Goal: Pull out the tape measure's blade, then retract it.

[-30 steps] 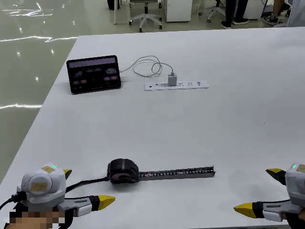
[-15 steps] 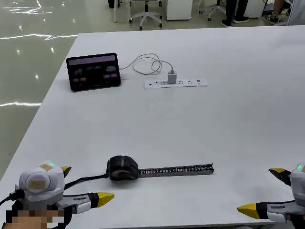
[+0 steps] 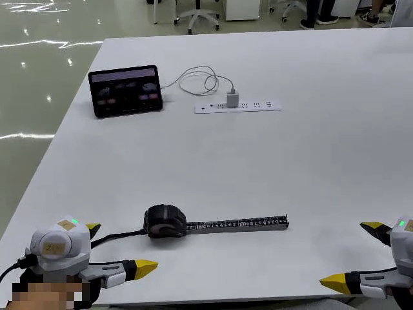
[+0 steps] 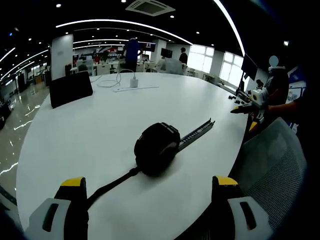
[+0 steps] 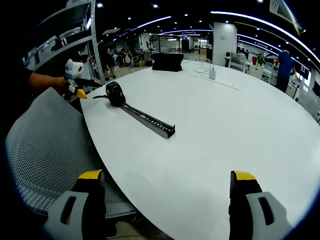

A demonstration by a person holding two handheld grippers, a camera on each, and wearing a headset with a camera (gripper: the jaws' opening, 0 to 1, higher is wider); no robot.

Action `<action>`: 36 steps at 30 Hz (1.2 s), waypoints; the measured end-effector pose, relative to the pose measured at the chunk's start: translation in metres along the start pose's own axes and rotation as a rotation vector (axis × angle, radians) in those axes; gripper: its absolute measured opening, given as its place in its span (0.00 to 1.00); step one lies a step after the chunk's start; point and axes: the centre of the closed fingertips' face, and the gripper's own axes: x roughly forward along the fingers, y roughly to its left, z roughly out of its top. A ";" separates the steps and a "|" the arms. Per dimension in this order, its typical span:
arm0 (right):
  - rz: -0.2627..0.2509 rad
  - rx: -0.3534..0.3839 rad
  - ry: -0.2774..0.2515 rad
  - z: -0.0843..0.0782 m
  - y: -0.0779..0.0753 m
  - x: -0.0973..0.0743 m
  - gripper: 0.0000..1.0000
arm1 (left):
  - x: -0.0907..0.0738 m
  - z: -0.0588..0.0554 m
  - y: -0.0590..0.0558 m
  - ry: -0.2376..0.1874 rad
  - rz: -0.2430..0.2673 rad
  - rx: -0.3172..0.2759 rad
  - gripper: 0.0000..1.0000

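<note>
No real change, just cam drift: tape measure (image 3: 165, 221) sits w/ blade (image 3: 239, 225) out toward 3 o'clock, left gripper (image 3: 122, 246) & right gripper (image 3: 350, 254) both spread wide, empty, so retract's pending.

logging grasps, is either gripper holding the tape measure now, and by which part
Nothing is held: the left gripper and right gripper are open, apart from the tape measure lying on the table, blade out.

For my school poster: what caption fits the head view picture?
Tape measure, blade out, lies on a table, left tool and right tool open nearby.
</note>
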 end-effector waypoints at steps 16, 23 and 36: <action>0.007 -0.028 0.008 0.004 -0.001 0.000 1.00 | 0.004 0.007 0.003 -0.008 0.014 -0.003 1.00; 0.038 -0.066 0.032 0.008 0.002 0.007 1.00 | 0.019 0.016 -0.005 0.009 0.005 0.006 1.00; 0.053 -0.141 0.078 0.022 -0.008 0.017 1.00 | 0.047 0.035 -0.020 0.050 0.014 -0.003 1.00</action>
